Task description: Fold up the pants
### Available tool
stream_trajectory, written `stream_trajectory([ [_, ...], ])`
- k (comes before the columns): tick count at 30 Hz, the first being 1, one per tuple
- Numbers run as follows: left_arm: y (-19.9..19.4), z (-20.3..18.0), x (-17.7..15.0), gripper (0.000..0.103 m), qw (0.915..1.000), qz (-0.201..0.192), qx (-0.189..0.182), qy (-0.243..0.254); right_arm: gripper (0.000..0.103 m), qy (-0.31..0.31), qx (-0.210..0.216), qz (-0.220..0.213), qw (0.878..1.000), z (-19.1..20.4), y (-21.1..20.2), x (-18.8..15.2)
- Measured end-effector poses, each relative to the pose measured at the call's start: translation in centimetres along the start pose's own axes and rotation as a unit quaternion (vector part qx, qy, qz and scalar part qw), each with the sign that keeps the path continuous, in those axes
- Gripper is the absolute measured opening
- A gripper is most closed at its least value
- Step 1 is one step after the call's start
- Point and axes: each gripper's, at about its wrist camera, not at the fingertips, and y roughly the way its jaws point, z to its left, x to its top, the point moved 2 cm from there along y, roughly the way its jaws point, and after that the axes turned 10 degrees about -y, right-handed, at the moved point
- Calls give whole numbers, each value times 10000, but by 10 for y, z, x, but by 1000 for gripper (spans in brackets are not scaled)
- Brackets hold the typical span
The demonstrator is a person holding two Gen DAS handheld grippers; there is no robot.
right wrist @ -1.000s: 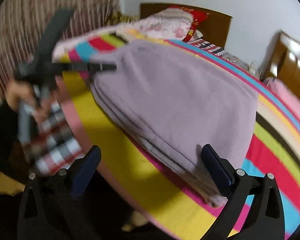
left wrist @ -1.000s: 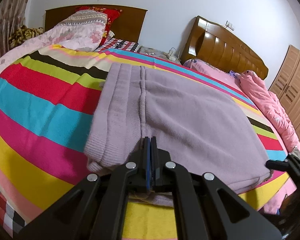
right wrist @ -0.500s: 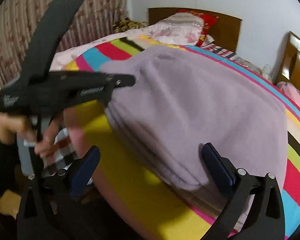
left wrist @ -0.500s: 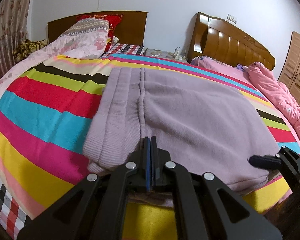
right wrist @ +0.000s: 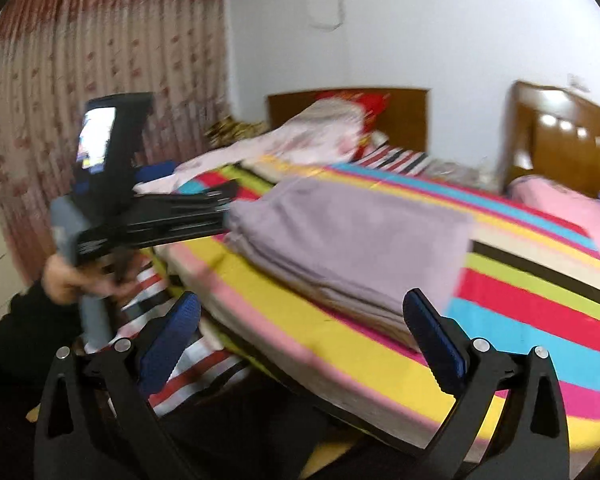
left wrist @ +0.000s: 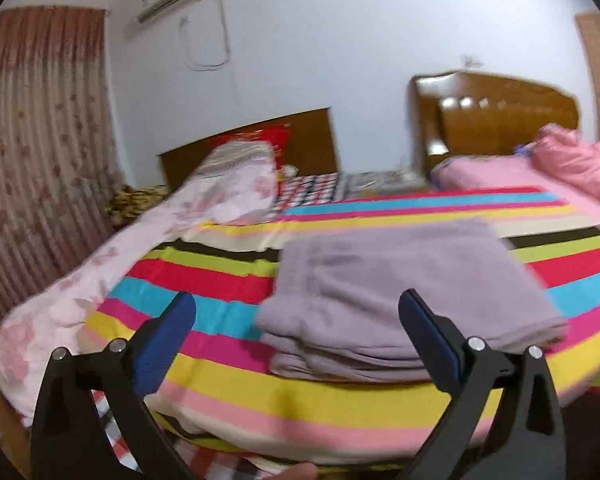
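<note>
Folded lilac fleece pants point(left wrist: 412, 292), soft squared stack near striped bedspread point(left wrist: 340, 396) edge; left gripper point(left wrist: 296, 320) jaws just sprung wide, empty; right gripper point(right wrist: 300, 320) jaws spread, empty.

Folded pants point(left wrist: 404, 292) on striped bed point(left wrist: 340, 396).

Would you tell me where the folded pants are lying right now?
The folded lilac pants lie on the striped bedspread near the bed's foot edge, right of centre in the left wrist view.
</note>
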Motion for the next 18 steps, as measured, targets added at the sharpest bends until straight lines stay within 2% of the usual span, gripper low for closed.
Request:
stream_trajectory([
  [3,-15,4,3,101,9996,104,-175,-205,99,185,-180,-176,9995,-5,-19,2],
  [9,-22,0,1,101,9999,38,127,2,99,143,-296,-223,9992,-12,-15,10],
  [12,-20,7,-1,101,9997,137,179,-23,99,146,-195,-177,9995,-16,13,17],
  [16,-23,25,-4,101,9988,124,479,-50,99,57,-483,223,9986,-20,81,42],
  [18,-22,40,-7,101,9979,171,615,-137,99,93,-475,353,9982,-22,108,56],
])
